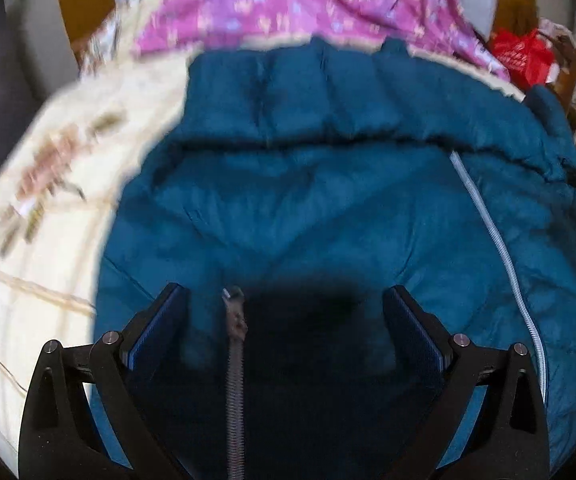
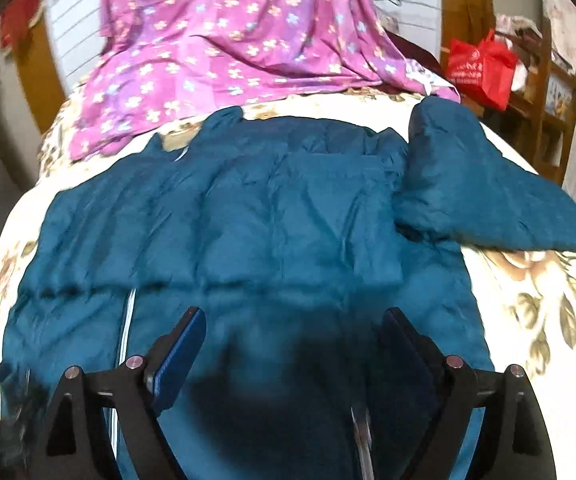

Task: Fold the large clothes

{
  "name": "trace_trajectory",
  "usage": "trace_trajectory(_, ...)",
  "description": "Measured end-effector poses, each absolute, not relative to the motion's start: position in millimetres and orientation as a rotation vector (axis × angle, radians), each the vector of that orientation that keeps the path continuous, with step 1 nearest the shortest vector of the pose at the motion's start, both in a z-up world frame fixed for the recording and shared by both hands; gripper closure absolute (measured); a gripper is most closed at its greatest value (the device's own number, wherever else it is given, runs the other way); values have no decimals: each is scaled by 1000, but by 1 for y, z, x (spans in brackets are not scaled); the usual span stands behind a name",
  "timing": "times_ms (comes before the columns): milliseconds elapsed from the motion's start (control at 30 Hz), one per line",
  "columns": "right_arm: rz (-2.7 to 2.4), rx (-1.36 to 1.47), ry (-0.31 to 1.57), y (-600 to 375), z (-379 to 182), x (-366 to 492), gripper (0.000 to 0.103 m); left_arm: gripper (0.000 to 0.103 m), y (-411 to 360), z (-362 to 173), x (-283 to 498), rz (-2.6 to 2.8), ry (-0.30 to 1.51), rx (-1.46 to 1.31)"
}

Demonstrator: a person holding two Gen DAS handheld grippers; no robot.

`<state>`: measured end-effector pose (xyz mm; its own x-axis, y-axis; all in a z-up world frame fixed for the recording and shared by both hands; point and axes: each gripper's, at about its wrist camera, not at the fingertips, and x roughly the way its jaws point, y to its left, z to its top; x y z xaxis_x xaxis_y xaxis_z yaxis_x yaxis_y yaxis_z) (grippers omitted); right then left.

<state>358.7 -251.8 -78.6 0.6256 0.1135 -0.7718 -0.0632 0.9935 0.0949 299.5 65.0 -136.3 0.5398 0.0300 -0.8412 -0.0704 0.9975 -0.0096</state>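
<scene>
Both tools gape over the teal jacket, its near hem cut off.

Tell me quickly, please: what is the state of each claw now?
Left claw: open, holding nothing, above the blue jacket.
Right claw: open, holding nothing, also above the jacket.
</scene>
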Motion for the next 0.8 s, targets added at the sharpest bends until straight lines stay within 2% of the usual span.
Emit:
trace_trajectory(167, 119, -27, 1066, -263, -124, 327, 15, 2, 64, -137, 298, 78, 1008, -58)
trace_trajectory(367, 64, -10, 933, -298, -83, 273, 15, 3, 61, -123, 278, 2, 967, -125)
trace_trajectory(567, -106, 163, 782, -415, -43, 237, 15, 3, 48, -113, 274, -10, 909, -80)
trace_trajectory(800, -376, 494, 771, -588, -55, 244, 15, 3, 30, -116, 283, -28, 910, -37)
